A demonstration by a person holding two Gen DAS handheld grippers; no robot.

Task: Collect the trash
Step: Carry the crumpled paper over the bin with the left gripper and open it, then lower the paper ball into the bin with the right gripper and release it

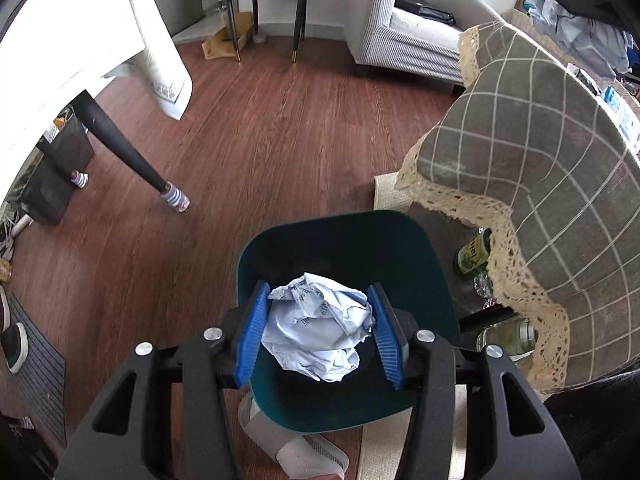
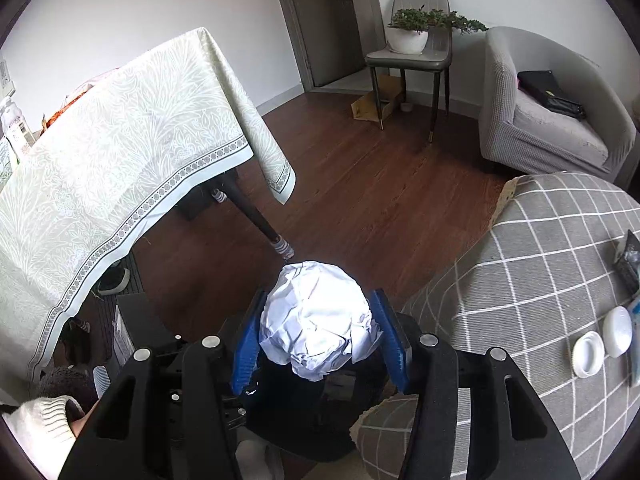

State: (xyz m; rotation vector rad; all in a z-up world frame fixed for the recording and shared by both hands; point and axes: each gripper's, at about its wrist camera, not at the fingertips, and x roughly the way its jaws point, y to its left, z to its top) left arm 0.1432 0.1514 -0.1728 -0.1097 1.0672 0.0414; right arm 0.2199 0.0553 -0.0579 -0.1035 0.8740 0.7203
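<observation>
Wood floor [image 1: 260,140] open; both jaws clamp paper wads (over bin [image 1: 440,264]).

Wood floor [image 1: 280,128], grey armchair [image 2: 552,120]

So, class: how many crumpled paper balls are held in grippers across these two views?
2. One printed paper ball sits between the left gripper fingers, over the teal bin. One plain white paper ball sits between the right gripper fingers. Others may be hidden.
</observation>
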